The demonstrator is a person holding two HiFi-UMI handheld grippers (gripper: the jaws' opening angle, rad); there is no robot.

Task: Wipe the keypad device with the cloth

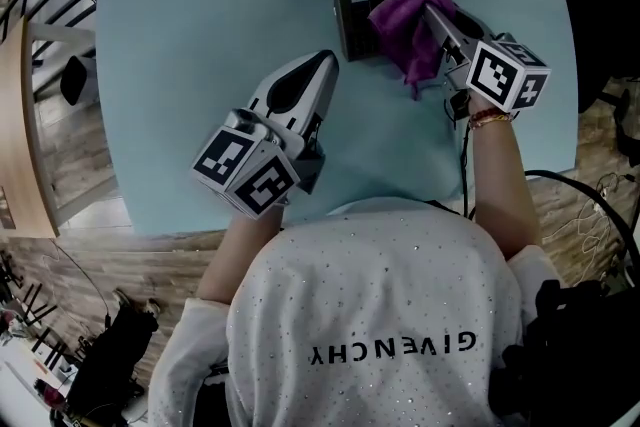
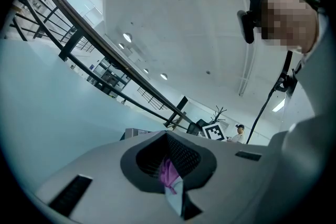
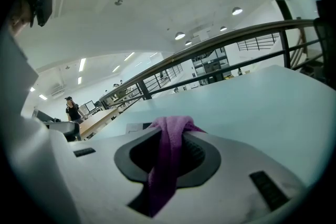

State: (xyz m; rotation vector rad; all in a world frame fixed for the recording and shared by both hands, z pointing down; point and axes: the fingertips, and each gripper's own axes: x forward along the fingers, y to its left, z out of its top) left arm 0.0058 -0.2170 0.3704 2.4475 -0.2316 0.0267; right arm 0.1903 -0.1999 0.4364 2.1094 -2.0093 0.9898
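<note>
Right gripper (image 1: 431, 12), jaws clamped on the purple cloth (image 1: 402, 27), holds it over the keypad device (image 1: 352, 19) at the table's (image 1: 190, 65) far side, bare device lying leftward, with the left gripper (image 1: 327, 64), apparently closed and empty, nearer the person.

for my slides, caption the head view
Right hand-held gripper holds a crumpled purple cloth on the dark rectangular keypad device

A pale blue-green table (image 1: 200, 25) spreads beneath the left tongs (image 1: 327, 62) and right tongs (image 1: 427, 8). Left of the left tongs stands a wooden panel (image 1: 14, 135) — plank floor (image 1: 110, 255) below it. Beyond the right tongs runs a dark railing (image 3: 210, 54) under ceiling lights (image 3: 180, 35).
</note>
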